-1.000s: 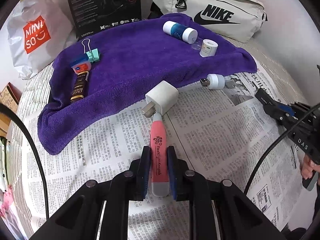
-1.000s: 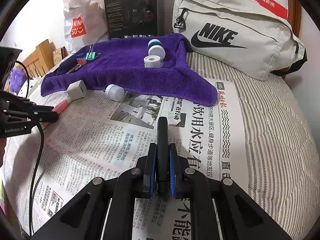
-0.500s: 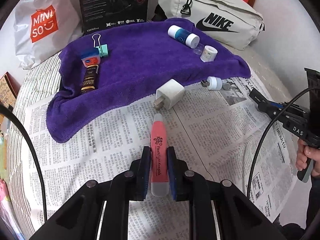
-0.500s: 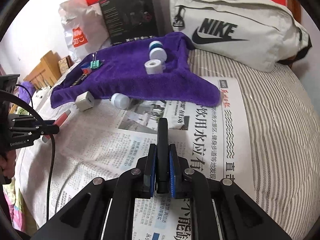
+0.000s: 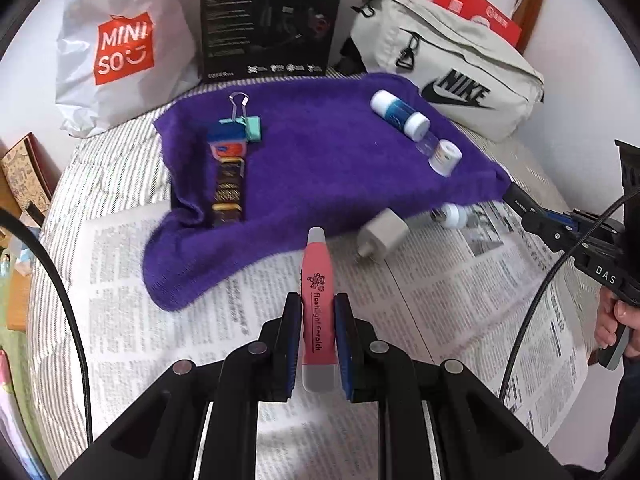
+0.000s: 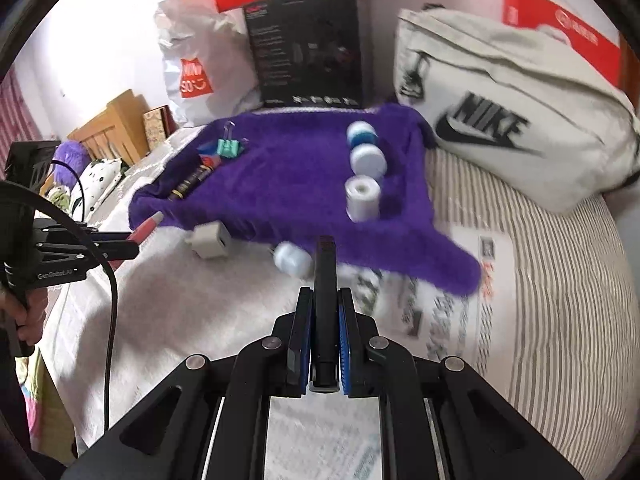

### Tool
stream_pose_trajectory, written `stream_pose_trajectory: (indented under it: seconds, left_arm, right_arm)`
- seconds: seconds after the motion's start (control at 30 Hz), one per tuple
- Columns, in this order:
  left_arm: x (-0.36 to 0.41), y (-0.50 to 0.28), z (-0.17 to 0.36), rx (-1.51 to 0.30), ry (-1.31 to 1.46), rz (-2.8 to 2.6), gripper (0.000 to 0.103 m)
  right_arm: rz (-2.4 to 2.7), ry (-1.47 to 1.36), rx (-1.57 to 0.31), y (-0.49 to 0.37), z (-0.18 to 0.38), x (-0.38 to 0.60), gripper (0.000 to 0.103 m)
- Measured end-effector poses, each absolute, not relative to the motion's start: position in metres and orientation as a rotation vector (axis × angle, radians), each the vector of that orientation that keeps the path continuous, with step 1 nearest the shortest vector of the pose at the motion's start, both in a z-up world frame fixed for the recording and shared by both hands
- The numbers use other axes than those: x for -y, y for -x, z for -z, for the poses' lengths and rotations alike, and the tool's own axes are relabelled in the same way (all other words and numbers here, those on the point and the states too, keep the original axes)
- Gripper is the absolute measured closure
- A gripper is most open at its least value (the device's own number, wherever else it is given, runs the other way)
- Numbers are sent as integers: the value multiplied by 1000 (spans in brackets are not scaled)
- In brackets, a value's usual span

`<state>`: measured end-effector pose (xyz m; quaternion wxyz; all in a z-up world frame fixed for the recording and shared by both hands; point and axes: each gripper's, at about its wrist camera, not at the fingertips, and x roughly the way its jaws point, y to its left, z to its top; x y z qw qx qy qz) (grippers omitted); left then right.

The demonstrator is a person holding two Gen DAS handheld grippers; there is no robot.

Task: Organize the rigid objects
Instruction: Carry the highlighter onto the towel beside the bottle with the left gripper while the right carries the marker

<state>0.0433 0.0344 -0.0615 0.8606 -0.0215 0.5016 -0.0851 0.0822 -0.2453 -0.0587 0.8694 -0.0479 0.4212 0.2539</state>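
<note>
My left gripper [image 5: 317, 312] is shut on a pink flashlight pen [image 5: 316, 280], held above the newspaper with its tip at the near edge of the purple towel [image 5: 320, 160]. My right gripper [image 6: 325, 304] is shut on a slim black stick [image 6: 325, 276] that points at the towel [image 6: 288, 184]. On the towel lie a teal binder clip [image 5: 250, 126], a dark tube with a blue cap [image 5: 228, 176], a blue and white bottle [image 5: 398, 112] and a small white roll [image 5: 444, 156]. A white charger cube [image 5: 382, 236] and a small white cap [image 5: 454, 216] lie on the newspaper by the towel edge.
Newspaper [image 5: 440, 300] covers the striped bed. A Miniso bag [image 5: 116, 48], a black box [image 5: 272, 20] and a Nike bag [image 5: 452, 76] stand behind the towel. Red boxes sit at the back. Wooden bed frame [image 6: 116, 128] and clutter lie at the left.
Both grippers have moved forward toward the towel with their objects still held. The left one has shifted left, away from the charger cube. The views are motion blurred.
</note>
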Motion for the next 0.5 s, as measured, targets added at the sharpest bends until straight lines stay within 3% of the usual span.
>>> stream_pose_trajectory:
  seconds: [0.5]
  left_arm:
    - [-51, -103, 53, -1023, 66, 175, 87]
  right_arm:
    - [-554, 128, -866, -158, 51, 193, 91]
